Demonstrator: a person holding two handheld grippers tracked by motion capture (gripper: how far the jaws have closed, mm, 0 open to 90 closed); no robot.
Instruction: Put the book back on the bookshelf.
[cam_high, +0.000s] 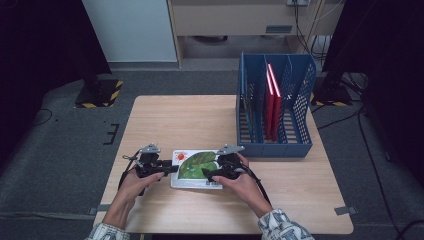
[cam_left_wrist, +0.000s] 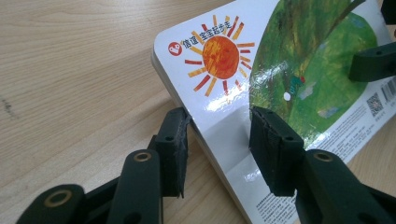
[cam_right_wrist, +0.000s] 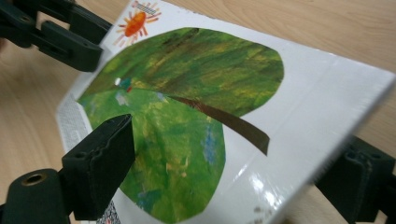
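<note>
A white picture book (cam_high: 196, 167) with a green leaf and an orange sun on its cover lies on the wooden table (cam_high: 175, 120) near the front. My left gripper (cam_high: 172, 169) is at the book's left edge. In the left gripper view its jaws (cam_left_wrist: 217, 140) stand open astride the edge of the book (cam_left_wrist: 280, 60), one beside it and one over the cover. My right gripper (cam_high: 210, 172) is at the book's right side. In the right gripper view it (cam_right_wrist: 229, 158) is open, one jaw over the cover of the book (cam_right_wrist: 187, 93), the other under its raised edge.
A blue slotted file rack (cam_high: 275, 145) stands on the table's back right, just behind the book, with red books (cam_high: 272, 100) upright in one slot. Bare wood lies to the left and behind the book. The table's front edge is close to the person's forearms.
</note>
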